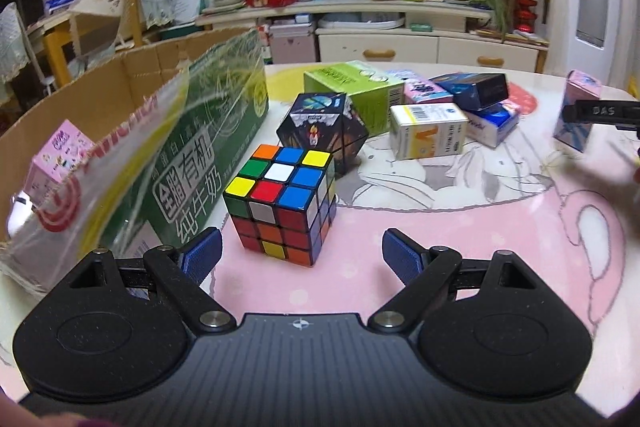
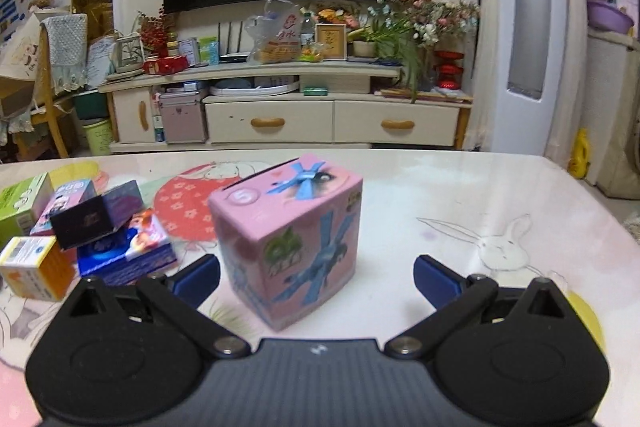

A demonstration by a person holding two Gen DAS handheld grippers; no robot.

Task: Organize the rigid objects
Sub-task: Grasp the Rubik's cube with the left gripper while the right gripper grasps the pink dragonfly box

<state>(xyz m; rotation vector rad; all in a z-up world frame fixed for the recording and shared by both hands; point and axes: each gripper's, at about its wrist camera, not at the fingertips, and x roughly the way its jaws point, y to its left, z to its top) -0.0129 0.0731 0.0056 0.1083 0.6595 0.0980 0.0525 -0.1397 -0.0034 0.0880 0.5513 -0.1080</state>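
A colourful puzzle cube (image 1: 282, 203) stands on the table just ahead of my left gripper (image 1: 302, 257), whose jaws are open and wider than the cube. Behind it sits a black printed cube (image 1: 324, 133). To the left a green-sided cardboard carton (image 1: 208, 151) holds a small pink box (image 1: 60, 155). In the right wrist view a pink box with a blue figure (image 2: 294, 239) stands upright between the open fingers of my right gripper (image 2: 316, 279), untouched. That same pink box (image 1: 576, 115) shows at the left view's right edge.
A cluster of small boxes lies mid-table: a green box (image 1: 356, 91), a white-and-orange box (image 1: 430, 131), a dark blue box (image 1: 476, 91), and a blue-pink box (image 2: 128, 255). The table (image 2: 460, 195) has a cartoon-print cover. A TV cabinet (image 2: 280, 115) stands beyond.
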